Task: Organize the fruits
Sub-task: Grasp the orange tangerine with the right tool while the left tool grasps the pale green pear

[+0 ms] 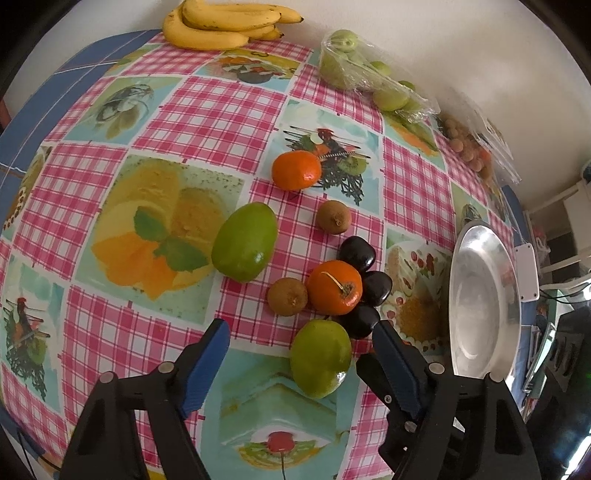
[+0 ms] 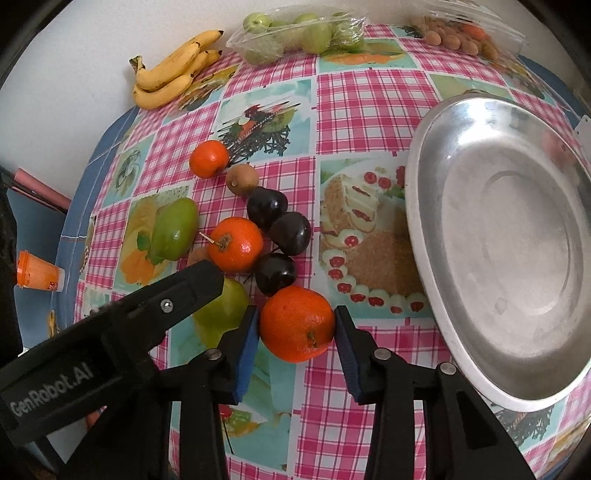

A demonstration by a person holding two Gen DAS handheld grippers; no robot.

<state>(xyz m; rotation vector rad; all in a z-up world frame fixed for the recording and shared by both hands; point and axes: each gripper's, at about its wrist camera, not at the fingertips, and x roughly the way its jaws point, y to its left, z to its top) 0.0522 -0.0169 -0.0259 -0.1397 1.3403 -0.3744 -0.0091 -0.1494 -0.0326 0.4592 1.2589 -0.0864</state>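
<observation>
Loose fruit lies mid-table: two green mangoes [image 1: 245, 242] [image 1: 320, 357], tangerines [image 1: 334, 287] [image 1: 296, 170], kiwis [image 1: 287, 296] [image 1: 332, 216] and dark plums [image 1: 357, 253]. My left gripper [image 1: 299, 339] is open, its jaws either side of the near mango. In the right wrist view my right gripper [image 2: 297, 326] is shut on a tangerine [image 2: 297, 323], just above the cloth, left of the empty metal tray [image 2: 517, 266]. The left gripper's finger [image 2: 177, 291] reaches over the near mango [image 2: 221, 310].
Bananas [image 1: 225, 24], a bag of green fruit [image 1: 362, 70] and a pack of small brown fruit [image 1: 465, 140] lie along the wall. The tray [image 1: 484, 299] stands at the table's right edge. An orange cup [image 2: 37, 271] is off the left edge.
</observation>
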